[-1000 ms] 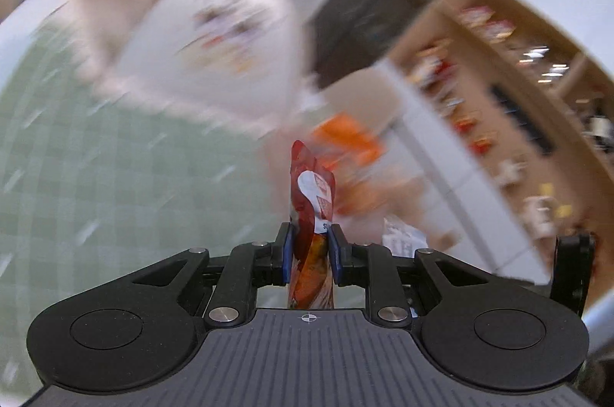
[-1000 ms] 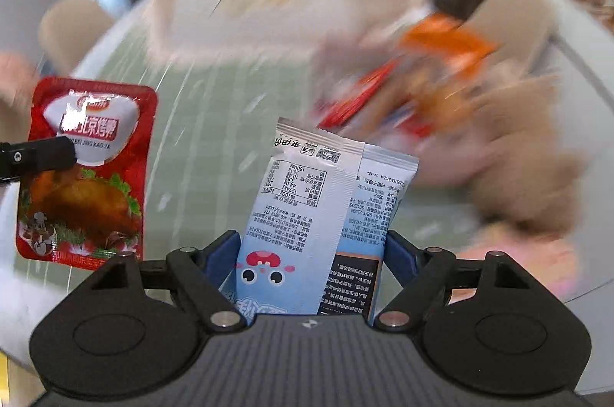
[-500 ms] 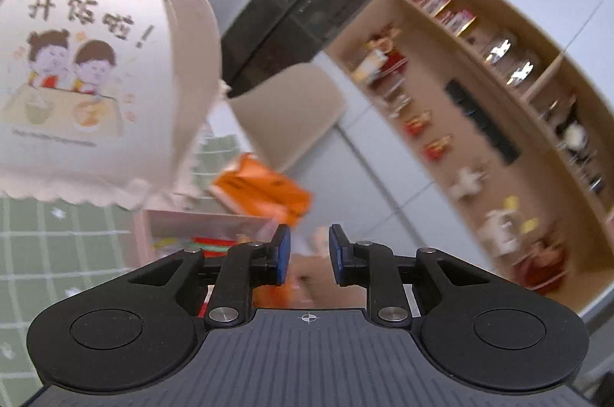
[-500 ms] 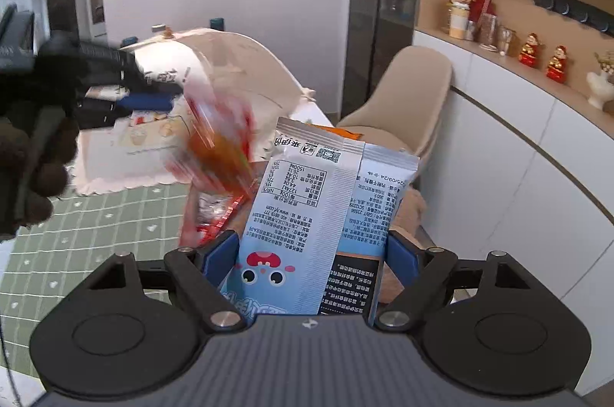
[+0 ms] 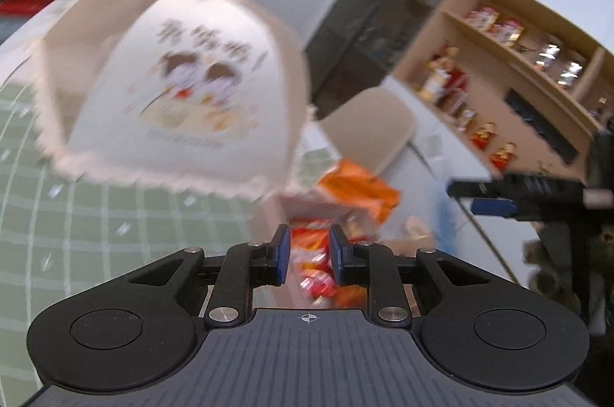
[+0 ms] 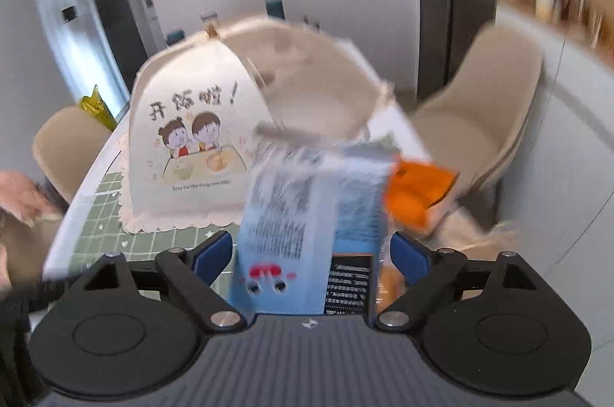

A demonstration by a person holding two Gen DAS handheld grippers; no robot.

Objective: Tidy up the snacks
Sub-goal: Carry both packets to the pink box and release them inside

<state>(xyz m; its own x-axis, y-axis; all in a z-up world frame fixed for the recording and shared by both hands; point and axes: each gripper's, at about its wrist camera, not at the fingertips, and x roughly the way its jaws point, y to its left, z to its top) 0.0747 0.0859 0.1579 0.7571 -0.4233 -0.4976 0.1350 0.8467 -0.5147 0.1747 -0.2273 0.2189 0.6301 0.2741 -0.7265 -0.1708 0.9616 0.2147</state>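
Note:
My left gripper (image 5: 306, 259) is open and empty, its jaws a small way apart, above a pink box (image 5: 307, 205) that holds red and orange snack packets (image 5: 316, 263). An orange packet (image 5: 360, 190) sticks up at the box's far side. My right gripper (image 6: 307, 253) has its jaws wide apart with a light blue snack packet (image 6: 286, 234) standing between them; the packet is blurred. The orange packet also shows in the right wrist view (image 6: 416, 194). My right gripper also shows at the right of the left wrist view (image 5: 495, 205).
A white fabric food cover (image 5: 184, 92) with a cartoon print stands on the green checked tablecloth (image 5: 76, 223); it also shows in the right wrist view (image 6: 192, 142). Beige chairs (image 6: 479, 123) stand around the table. A wall shelf (image 5: 518, 61) with figurines is at the right.
My left gripper let go of the red chicken snack packet and now hangs open over the pink box. My right gripper has opened wider around the blue packet, which now looks blurred.

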